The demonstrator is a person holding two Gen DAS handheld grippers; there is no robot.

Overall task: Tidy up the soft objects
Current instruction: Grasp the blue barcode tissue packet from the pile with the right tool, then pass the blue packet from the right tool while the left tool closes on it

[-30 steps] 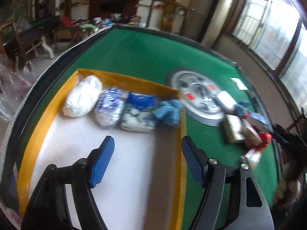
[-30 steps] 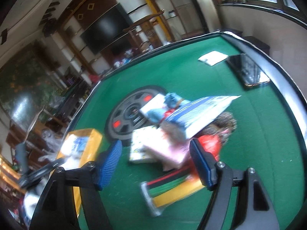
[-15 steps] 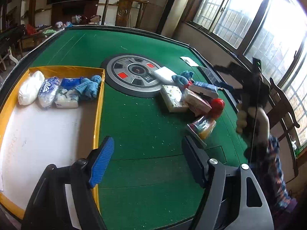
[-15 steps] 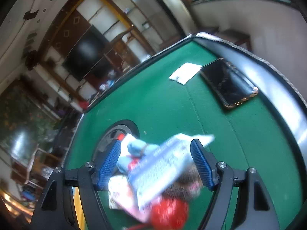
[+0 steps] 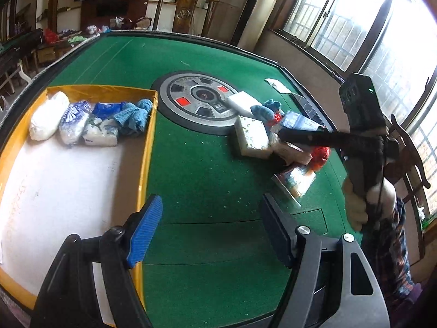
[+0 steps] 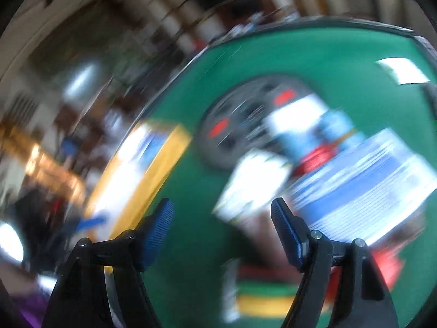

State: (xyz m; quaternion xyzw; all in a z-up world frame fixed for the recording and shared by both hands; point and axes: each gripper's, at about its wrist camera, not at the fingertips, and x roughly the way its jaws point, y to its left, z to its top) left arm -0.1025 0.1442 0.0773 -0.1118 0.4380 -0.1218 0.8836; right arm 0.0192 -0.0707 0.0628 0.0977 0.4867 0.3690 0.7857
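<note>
My left gripper [image 5: 210, 205] is open and holds nothing, low over the green felt just right of the yellow tray [image 5: 148, 142]. In the tray's far end lie a white bag [image 5: 47, 117], two tissue packs and a blue cloth [image 5: 133, 114]. A pile of soft packs [image 5: 252, 136] lies right of the table's centre. A hand holds my right gripper [image 5: 284, 135] over that pile. The right wrist view is smeared by motion. There my right gripper [image 6: 221, 207] is open with bare felt between its fingers. The blue-and-white package [image 6: 368, 186] lies just right of it.
A round grey console [image 5: 199, 98] sits in the middle of the felt. A dark phone [image 5: 306, 104] and a white paper slip [image 5: 277, 84] lie by the far right rail. A wooden chair [image 5: 409, 158] stands behind the person's sleeve [image 5: 393, 246].
The left view swung right from over the tray to the felt beside it, then held still. The right gripper swept over the pile and its view is now blurred. Both stayed open.
</note>
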